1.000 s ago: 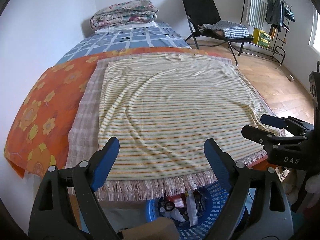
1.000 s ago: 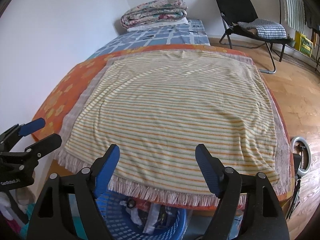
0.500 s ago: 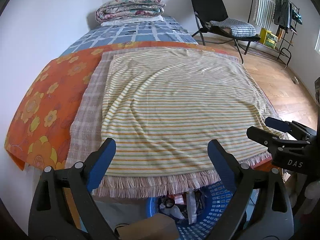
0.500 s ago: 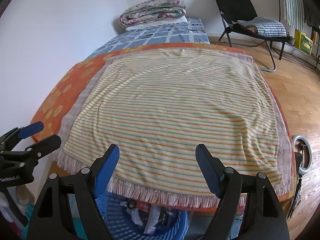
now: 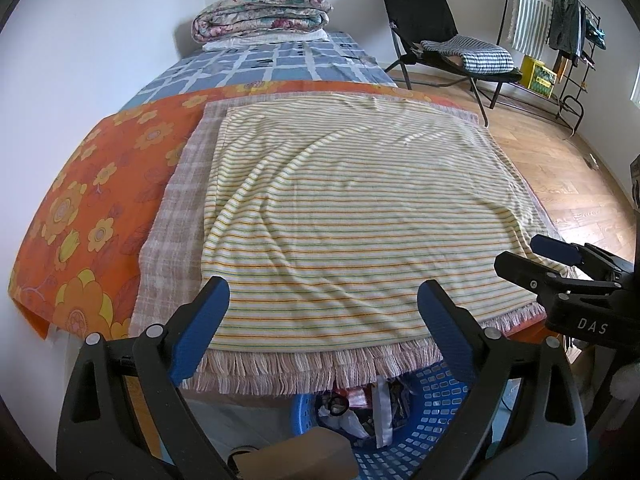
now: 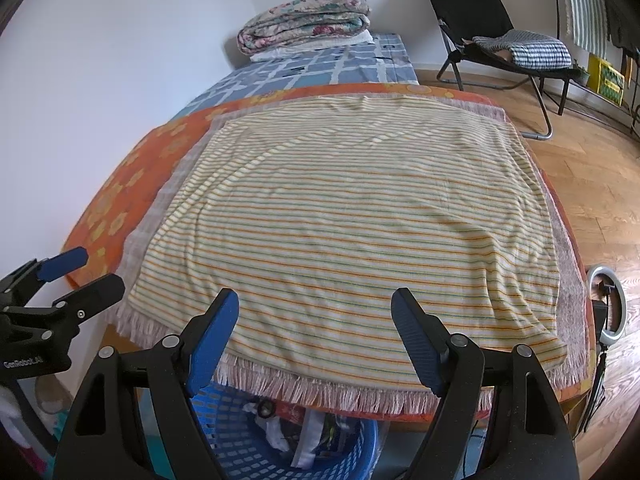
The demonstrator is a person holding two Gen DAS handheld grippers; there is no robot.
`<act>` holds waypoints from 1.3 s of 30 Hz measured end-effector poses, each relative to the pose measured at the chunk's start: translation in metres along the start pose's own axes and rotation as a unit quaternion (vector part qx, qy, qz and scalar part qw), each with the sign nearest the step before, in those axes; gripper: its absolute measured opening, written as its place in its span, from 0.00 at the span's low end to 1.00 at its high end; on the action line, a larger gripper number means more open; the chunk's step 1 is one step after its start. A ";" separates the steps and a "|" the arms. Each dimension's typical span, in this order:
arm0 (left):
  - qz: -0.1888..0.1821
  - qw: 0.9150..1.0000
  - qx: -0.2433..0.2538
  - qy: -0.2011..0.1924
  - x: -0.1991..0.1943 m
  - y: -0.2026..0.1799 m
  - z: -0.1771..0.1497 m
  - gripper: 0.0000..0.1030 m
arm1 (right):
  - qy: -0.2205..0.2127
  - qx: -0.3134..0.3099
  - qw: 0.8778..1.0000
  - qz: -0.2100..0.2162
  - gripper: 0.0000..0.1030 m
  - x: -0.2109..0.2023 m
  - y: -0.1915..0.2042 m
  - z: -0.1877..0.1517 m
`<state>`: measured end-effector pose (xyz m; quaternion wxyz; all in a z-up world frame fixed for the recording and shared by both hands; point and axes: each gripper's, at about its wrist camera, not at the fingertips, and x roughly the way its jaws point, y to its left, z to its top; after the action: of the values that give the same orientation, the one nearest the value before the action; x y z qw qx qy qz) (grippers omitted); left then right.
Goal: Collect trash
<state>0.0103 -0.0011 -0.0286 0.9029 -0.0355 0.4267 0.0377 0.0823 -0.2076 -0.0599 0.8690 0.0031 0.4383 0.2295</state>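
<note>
Both my left tongs [image 5: 320, 328] and right tongs [image 6: 316, 338] gape empty above the bed's near edge, the left having just widened, the trash-filled blue basket [image 5: 432, 408] directly below.

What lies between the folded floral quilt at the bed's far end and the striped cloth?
In both views: blue checked bedding, then an orange flowered cloth's strip, between quilt and striped cloth.

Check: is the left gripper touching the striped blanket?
Cannot tell. In the left wrist view the open left gripper overlaps the striped blanket, showing neither contact nor gap.
</note>
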 end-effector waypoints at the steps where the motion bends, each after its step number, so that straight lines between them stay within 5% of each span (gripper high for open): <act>1: 0.000 1.000 0.000 0.000 0.000 0.000 0.000 0.94 | 0.000 0.000 1.000 0.000 0.76 0.000 0.000 0.000; 39: -0.002 1.000 -0.006 0.005 0.004 -0.002 -0.003 0.95 | 0.004 0.012 1.000 0.007 0.76 0.003 -0.001 -0.001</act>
<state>0.0107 -0.0032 -0.0340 0.9005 -0.0421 0.4312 0.0385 0.0838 -0.2074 -0.0629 0.8654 0.0154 0.4446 0.2305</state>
